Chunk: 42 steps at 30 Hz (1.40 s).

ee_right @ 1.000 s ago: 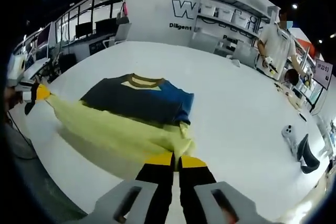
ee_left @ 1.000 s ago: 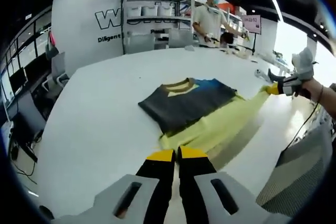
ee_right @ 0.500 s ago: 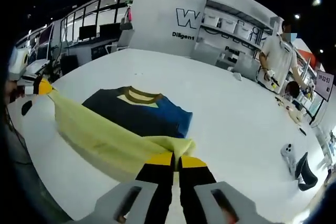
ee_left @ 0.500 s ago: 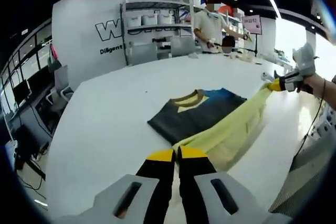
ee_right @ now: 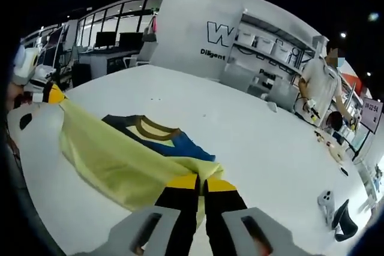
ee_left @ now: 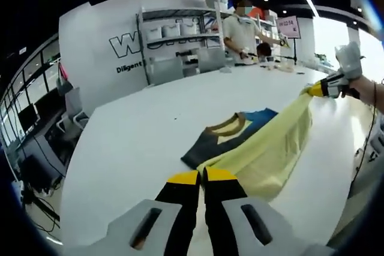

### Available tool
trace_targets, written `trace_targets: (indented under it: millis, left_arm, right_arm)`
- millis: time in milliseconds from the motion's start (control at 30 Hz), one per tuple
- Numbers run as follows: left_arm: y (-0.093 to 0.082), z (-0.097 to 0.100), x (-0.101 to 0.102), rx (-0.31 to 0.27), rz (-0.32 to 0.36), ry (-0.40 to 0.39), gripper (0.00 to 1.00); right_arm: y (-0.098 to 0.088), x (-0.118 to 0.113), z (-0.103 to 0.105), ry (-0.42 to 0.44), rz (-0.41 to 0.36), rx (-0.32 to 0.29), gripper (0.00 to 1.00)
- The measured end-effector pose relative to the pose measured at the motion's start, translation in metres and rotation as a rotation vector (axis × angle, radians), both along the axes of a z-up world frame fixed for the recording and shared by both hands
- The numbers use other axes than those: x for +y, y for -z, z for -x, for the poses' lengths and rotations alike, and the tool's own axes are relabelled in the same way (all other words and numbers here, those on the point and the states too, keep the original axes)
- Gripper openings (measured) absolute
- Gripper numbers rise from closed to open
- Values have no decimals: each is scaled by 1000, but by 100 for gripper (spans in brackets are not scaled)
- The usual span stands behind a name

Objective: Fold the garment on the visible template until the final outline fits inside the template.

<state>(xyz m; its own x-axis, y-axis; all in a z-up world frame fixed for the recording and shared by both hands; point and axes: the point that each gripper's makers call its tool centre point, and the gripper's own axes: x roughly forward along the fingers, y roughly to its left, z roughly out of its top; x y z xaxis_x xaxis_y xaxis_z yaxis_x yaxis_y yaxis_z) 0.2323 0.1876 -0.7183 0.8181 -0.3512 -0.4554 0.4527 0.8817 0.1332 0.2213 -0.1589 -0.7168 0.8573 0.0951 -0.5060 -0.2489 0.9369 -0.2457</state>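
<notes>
Lifting the yellow hem of a garment off a white table, two hand-held grippers each pinched one corner of it. In the left gripper view, the left gripper sat at six o'clock, its yellow-tipped jaws pressed together on the near corner, while the right gripper showed at two o'clock, gripping the far corner. In the right gripper view, the right gripper's own jaws at six o'clock were likewise shut on the cloth, and the left gripper showed at nine o'clock. The yellow lower part hung taut between them, raised above the table. The dark and blue upper part, with its brown collar, lay flat on the table toward twelve o'clock of the raised hem. No template outline could be made out on the table.

Judging from this, the risk was uneven carrying: if one hand led, the fold would land skewed. Pulling too hard could drag the flat part across the table, and a weak pinch could let a corner slip free.
</notes>
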Motion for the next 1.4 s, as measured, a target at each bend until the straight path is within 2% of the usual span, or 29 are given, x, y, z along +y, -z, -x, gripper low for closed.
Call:
trace_targets:
  millis: [433,600,933,1067,1233,1400]
  left_arm:
    - [-7,-49,-3,-58,-22,9,4]
    - [-5,-58,-3,-65,-35,9,4]
    - [14,-76,-1,-50,-48,-3,4]
    - [25,-88,-1,-24,-48,-10,4]
    - [35,-99,-3,-28,-90,-2,4]
    - [47,-113,-3,-11,-112,5,4]
  right_arm:
    - [-1,-2,-39,-13,24,-46,0]
    - [-1,-1,-50,-25,43,-56,0]
    - [9,2,-75,-39,71,-65,0]
    - [18,3,-88,-97,158,-60,0]
    - [23,6,-99,-127,209,-57,0]
    - [35,4,-110,-129,215,-31,0]
